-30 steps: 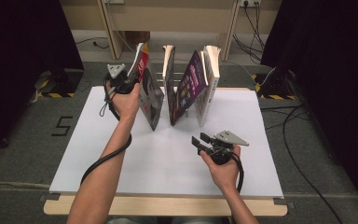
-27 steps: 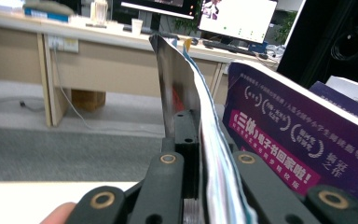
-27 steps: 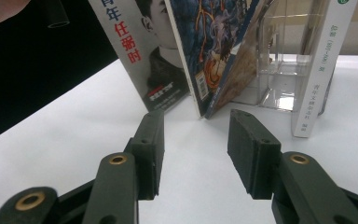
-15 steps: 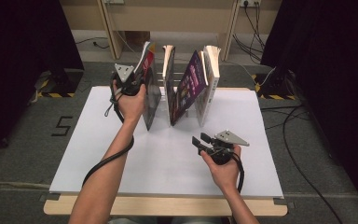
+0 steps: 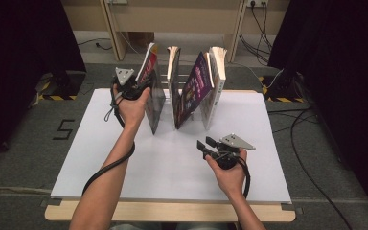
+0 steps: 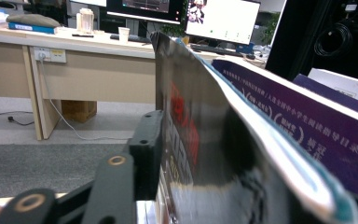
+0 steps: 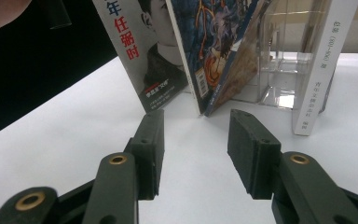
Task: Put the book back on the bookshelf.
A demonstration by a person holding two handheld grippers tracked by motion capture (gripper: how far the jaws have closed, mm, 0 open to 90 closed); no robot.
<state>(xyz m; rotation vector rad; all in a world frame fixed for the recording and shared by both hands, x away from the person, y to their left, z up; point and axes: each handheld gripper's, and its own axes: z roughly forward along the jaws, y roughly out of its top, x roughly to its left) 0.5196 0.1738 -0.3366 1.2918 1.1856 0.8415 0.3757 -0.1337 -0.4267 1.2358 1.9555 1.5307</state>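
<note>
High view: three books (image 5: 188, 88) standing, two tongs (image 5: 135, 88) nearby.

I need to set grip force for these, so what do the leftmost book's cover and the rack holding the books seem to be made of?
Leftmost book: apparently glossy coated paper; the left gripper view shows its cover bending and mirroring light. Rack: seemingly clear hard plastic, perhaps acrylic; the table shows through its shiny, sharp-edged walls.

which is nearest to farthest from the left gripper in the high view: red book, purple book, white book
1. Red book, leftmost, right at the left gripper.
2. Purple book, in the middle, leaning.
3. White book, at the right end of the row.
</note>
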